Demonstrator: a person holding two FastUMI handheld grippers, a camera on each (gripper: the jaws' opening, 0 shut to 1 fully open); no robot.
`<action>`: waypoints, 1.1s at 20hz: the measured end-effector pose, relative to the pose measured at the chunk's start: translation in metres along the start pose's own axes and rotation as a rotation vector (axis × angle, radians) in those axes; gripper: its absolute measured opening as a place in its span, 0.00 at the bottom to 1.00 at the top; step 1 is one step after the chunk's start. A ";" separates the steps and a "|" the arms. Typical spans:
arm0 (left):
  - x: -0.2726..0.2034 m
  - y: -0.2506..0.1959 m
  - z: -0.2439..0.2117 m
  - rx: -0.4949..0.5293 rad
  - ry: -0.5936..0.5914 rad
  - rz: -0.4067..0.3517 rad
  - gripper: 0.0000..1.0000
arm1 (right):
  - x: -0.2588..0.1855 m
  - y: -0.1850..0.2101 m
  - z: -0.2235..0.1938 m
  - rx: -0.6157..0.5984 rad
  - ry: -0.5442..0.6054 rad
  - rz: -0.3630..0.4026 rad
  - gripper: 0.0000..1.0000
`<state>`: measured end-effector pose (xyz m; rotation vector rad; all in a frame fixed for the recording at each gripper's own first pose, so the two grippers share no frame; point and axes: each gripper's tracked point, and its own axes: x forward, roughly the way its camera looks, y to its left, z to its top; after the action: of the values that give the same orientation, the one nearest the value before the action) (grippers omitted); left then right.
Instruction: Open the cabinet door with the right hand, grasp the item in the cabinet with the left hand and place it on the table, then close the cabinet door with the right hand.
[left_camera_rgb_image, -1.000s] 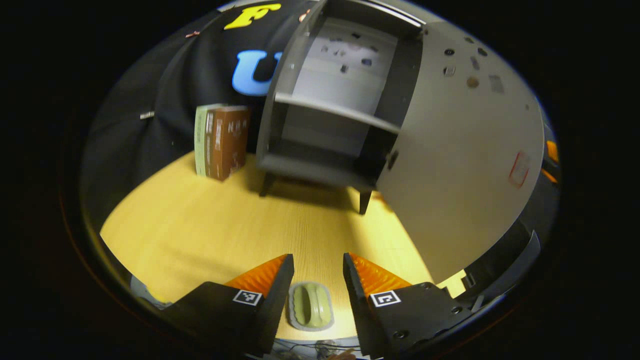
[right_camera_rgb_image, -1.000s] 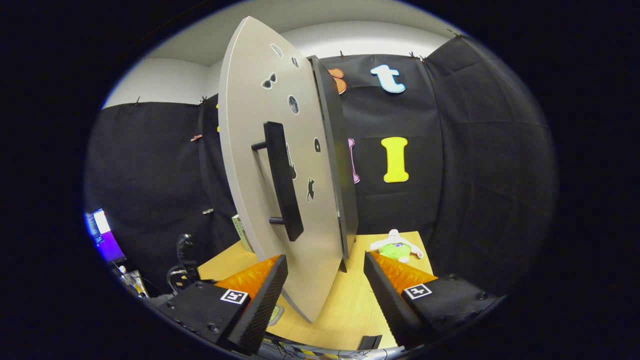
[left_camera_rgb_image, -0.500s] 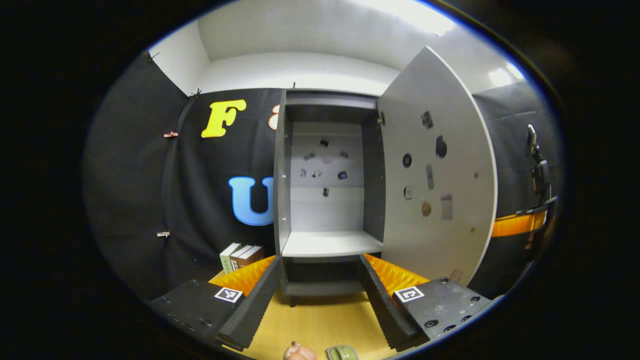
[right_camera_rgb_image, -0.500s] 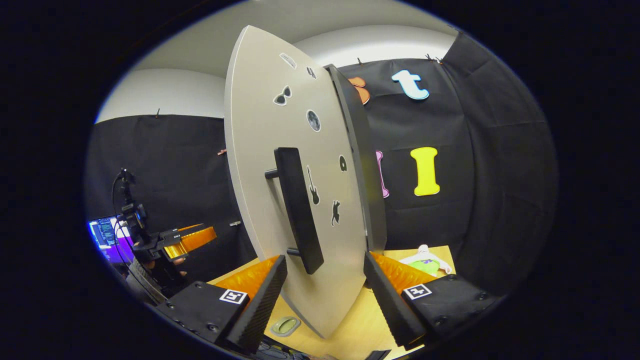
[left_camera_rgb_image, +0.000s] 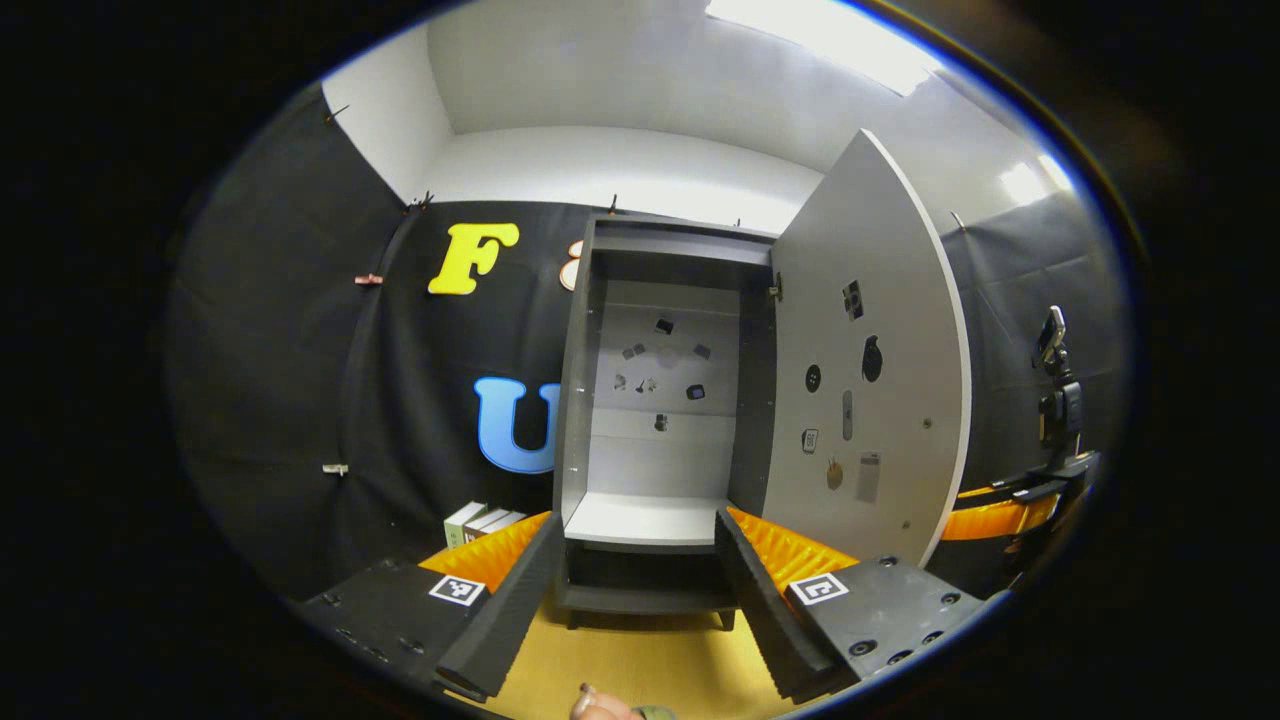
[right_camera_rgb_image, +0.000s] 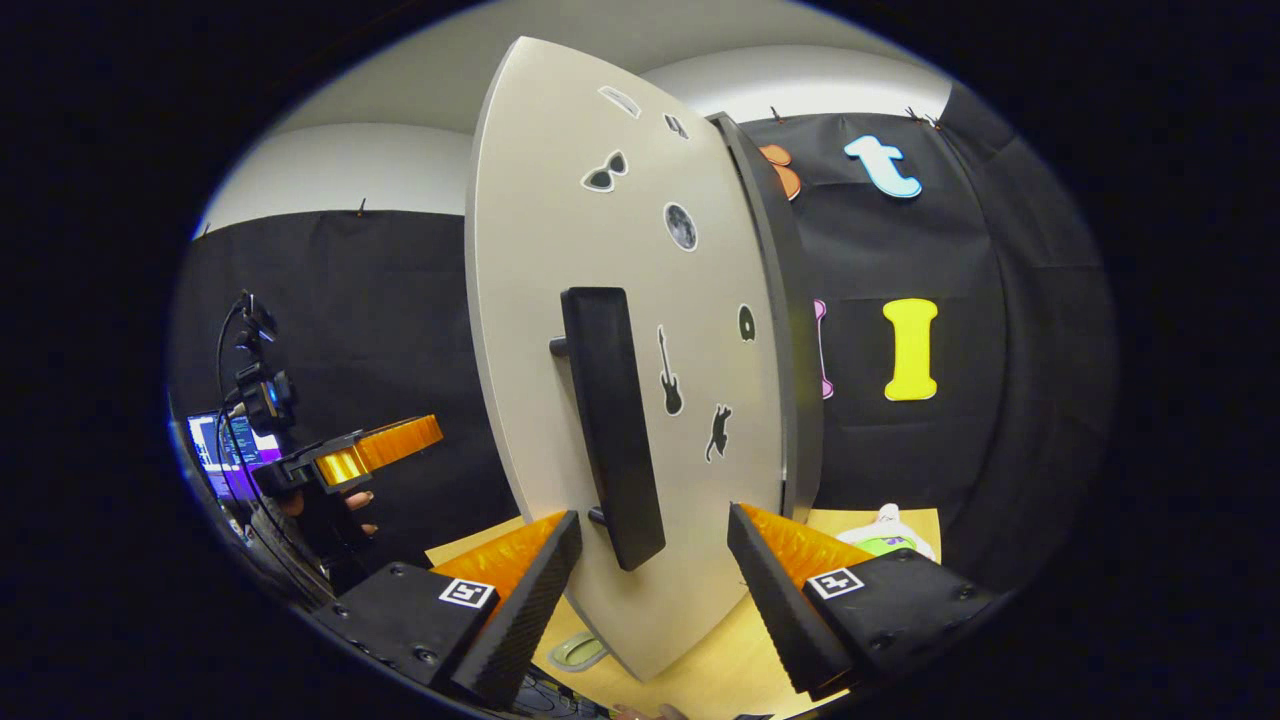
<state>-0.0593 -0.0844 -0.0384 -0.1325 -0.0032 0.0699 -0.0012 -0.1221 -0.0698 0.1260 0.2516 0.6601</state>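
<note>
The grey cabinet stands open on the wooden table, both shelves bare. Its door is swung out to the right. My left gripper is open and empty, raised and facing the cabinet. The green oval dish lies on the table below the door's edge, and a sliver of this dish peeks in beneath my left gripper. My right gripper is open in front of the door's outer face. The lower end of the black handle sits in its gap, untouched.
Several books stand left of the cabinet against the cloth wall. A plush toy lies on the table behind the door. A hand holds the left gripper far left, near a lit monitor. The right gripper shows beyond the door.
My left gripper has lifted and tilted up from the table, leaving the green dish lying there. The right gripper has shifted closer to the door handle.
</note>
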 end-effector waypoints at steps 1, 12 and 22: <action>0.001 0.005 0.003 0.000 -0.003 -0.005 0.93 | 0.004 0.009 -0.001 0.000 0.002 0.011 0.97; 0.032 0.082 0.019 0.058 0.002 -0.257 0.95 | 0.110 0.085 -0.008 -0.027 -0.114 -0.197 0.97; 0.039 0.099 0.015 -0.002 0.032 -0.310 0.95 | 0.094 0.093 0.020 -0.095 -0.205 -0.402 0.97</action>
<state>-0.0274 0.0186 -0.0370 -0.1339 0.0082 -0.2421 0.0214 0.0084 -0.0500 0.0483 0.0438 0.2556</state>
